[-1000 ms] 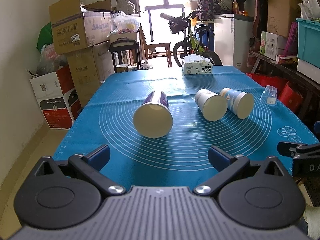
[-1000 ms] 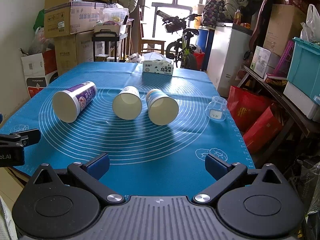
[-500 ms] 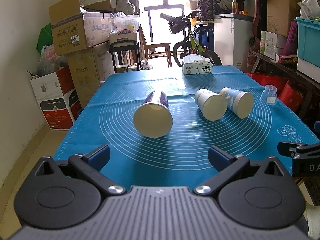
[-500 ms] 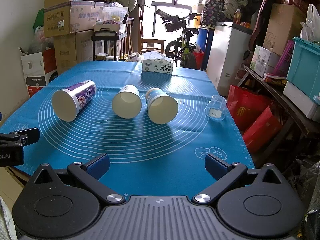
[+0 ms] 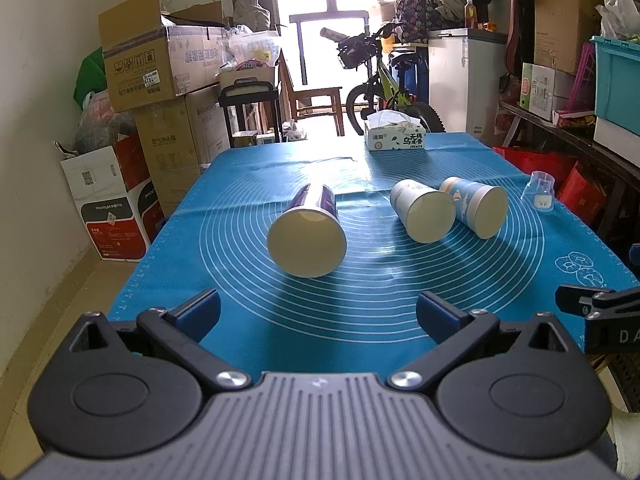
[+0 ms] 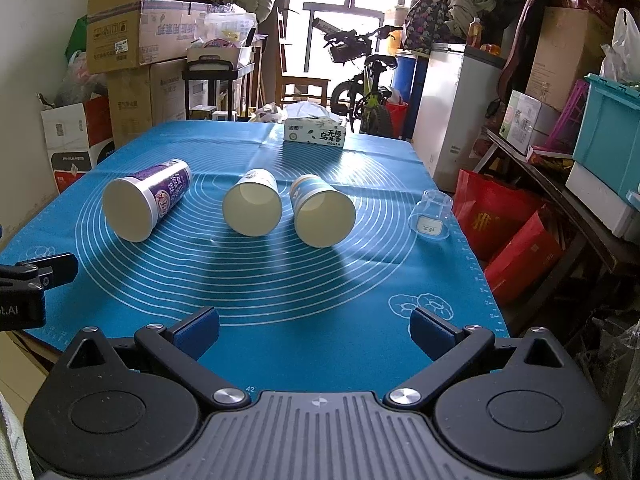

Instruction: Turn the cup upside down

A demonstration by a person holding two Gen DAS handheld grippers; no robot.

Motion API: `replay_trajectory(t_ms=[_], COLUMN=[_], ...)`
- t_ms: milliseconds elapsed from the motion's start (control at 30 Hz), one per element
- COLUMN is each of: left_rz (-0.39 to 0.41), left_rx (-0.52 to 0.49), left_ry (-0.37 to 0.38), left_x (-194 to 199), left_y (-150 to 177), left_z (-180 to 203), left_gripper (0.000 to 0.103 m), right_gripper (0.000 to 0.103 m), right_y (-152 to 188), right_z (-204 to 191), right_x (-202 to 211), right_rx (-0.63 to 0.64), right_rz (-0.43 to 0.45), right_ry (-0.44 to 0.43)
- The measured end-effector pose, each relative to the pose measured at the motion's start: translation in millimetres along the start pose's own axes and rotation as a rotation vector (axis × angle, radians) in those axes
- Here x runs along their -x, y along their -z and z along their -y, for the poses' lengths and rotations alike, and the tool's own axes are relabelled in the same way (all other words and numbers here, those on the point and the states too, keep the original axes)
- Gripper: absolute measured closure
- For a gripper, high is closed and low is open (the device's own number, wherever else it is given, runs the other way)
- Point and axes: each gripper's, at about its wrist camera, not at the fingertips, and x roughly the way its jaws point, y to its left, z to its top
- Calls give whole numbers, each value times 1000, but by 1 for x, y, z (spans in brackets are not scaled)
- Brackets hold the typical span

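Observation:
Three paper cups lie on their sides on the blue mat (image 5: 360, 300), mouths toward me: a tall purple cup (image 5: 308, 236) (image 6: 146, 204) on the left, a white patterned cup (image 5: 422, 210) (image 6: 253, 207) in the middle, a blue-and-white cup (image 5: 476, 206) (image 6: 322, 210) on the right. My left gripper (image 5: 318, 312) is open and empty, near the mat's front edge, short of the purple cup. My right gripper (image 6: 314, 328) is open and empty, also at the front edge, short of the cups.
A small clear plastic cup (image 6: 431, 216) lies at the mat's right edge. A tissue box (image 6: 315, 135) stands at the far end. Cardboard boxes (image 5: 160, 64) stack on the left, a bicycle (image 5: 384, 84) and white freezer (image 5: 464, 80) behind, red bags (image 6: 508, 240) on the right.

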Motion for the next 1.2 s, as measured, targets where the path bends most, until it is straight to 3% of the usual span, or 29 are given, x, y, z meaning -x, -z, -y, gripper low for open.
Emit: replay_trajectory(t_ms=[700, 1033, 1200], left_rz=[0, -8, -50], left_rx=[3, -15, -4], left_ry=[-6, -19, 0], left_x=[-3, -54, -92], left_y=[-2, -41, -59], left_z=[-2, -16, -20], left_gripper=[1, 1, 1], right_gripper=[0, 0, 0], right_y=[-4, -29, -42], right_z=[-3, 15, 24], right_x=[-7, -36, -53], right_rx=[9, -60, -78], right_rz=[-2, 22, 34], right_ry=[-14, -44, -38])
